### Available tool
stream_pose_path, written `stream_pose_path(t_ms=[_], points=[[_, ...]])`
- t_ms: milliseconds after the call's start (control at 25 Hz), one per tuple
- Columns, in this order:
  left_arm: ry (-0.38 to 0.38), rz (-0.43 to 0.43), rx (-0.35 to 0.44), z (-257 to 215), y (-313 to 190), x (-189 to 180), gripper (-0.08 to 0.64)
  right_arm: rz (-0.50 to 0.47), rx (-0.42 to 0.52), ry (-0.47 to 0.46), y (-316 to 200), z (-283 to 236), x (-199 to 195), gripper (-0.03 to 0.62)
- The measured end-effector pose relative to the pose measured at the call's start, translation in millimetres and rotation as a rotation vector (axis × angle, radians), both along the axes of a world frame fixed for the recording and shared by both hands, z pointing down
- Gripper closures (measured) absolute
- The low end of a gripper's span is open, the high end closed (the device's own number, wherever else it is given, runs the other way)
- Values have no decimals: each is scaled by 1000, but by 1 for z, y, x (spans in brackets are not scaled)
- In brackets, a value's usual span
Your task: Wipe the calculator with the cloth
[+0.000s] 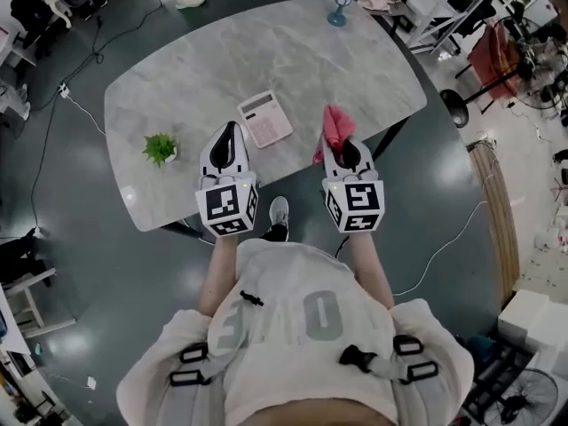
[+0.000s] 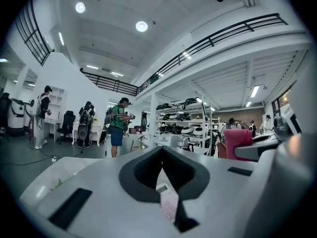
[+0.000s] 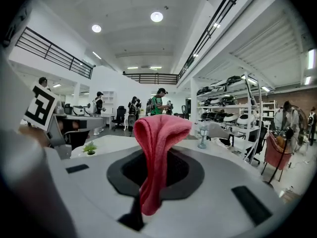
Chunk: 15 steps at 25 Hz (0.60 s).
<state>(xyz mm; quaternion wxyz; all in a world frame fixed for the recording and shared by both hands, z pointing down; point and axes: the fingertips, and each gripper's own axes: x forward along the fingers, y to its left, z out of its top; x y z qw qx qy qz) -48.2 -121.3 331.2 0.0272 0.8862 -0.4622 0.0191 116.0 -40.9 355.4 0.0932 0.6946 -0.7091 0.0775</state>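
Note:
A pink calculator [image 1: 264, 118] lies flat on the marble table [image 1: 355, 69], near its front edge. My left gripper [image 1: 230, 131] hovers just left of the calculator at the table's near side, jaws shut with nothing between them. In the left gripper view the closed jaws [image 2: 161, 170] meet in a thin line, and a bit of the pink calculator [image 2: 168, 206] shows below them. My right gripper [image 1: 343, 145] is to the right of the calculator and is shut on a pink-red cloth [image 1: 335, 124]. The cloth [image 3: 157, 148] stands up out of the jaws and droops forward.
A small green potted plant [image 1: 160, 147] stands on the table left of my left gripper. A blue stemmed glass [image 1: 340, 5] stands at the table's far edge. Desks, chairs, cables and shelving ring the table, and people [image 2: 118, 125] stand further back.

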Motion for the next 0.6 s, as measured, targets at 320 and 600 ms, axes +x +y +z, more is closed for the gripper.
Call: stream_pose_path(t_ms=[320,600], points=[[2,-79,-50,7,-83,-10,540,-124,-41,9,-105,3,-8,538],[21,-189,-86,16,-108,-28,540,-226,-41,58,-153,5,-16,538]])
